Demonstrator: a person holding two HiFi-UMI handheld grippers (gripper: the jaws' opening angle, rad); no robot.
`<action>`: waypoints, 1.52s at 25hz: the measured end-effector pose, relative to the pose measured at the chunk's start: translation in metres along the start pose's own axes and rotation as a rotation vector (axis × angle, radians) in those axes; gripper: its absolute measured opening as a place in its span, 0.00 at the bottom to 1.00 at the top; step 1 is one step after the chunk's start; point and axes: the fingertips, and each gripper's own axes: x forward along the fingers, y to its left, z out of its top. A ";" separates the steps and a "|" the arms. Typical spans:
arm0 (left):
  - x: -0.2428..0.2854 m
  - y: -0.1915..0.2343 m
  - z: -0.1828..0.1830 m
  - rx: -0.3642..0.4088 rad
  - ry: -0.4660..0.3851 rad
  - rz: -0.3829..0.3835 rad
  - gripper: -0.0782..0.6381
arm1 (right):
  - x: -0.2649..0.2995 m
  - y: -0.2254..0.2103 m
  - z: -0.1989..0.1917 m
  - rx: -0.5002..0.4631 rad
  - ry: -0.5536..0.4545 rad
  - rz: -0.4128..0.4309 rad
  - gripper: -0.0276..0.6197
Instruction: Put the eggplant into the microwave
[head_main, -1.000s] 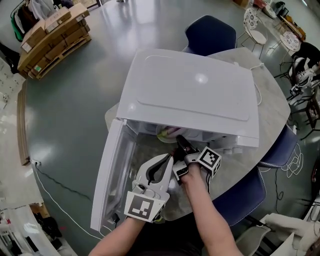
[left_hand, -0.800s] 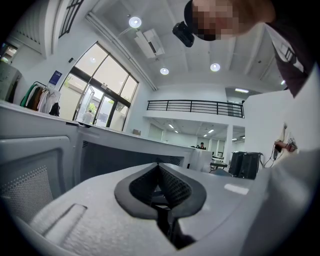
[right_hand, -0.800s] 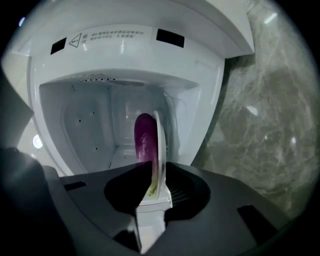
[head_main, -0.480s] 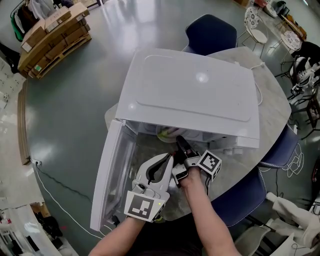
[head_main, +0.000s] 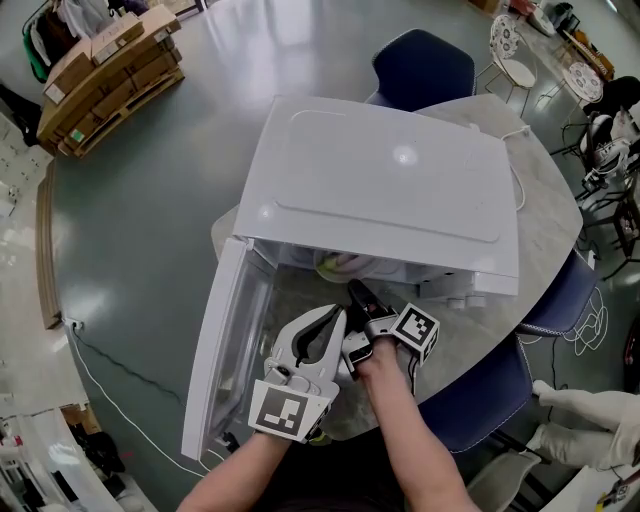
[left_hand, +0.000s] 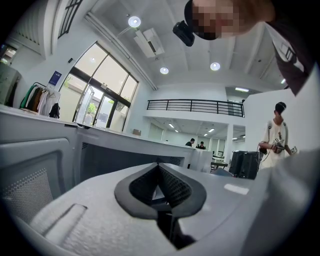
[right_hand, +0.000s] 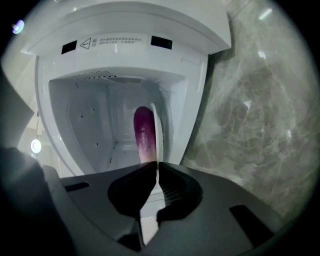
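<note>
Bench (head_main: 540, 200): beneath both grippers.
Microwave (head_main: 385, 185): open, straight ahead of right fingers.
Left gripper (left_hand: 159, 166): fingers together, empty.
Right gripper (right_hand: 158, 166): fingers closing on plate (right_hand: 158, 130) rim.
Eggplant (right_hand: 143, 132): inside microwave, on plate, just beyond right fingertips.

Glossy grey floor (head_main: 150, 220), marble table (head_main: 545, 210), blue chairs (head_main: 422, 66), stacked cardboard boxes (head_main: 105, 70)
</note>
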 end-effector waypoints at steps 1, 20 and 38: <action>0.000 0.000 0.002 0.003 -0.003 0.000 0.12 | 0.002 0.002 0.001 0.004 -0.004 0.007 0.07; -0.001 0.009 0.006 0.010 -0.002 0.020 0.12 | 0.038 0.021 0.024 -0.397 -0.009 -0.087 0.07; -0.008 0.001 0.012 -0.002 0.032 0.000 0.12 | -0.003 0.058 -0.007 -0.978 0.034 -0.118 0.05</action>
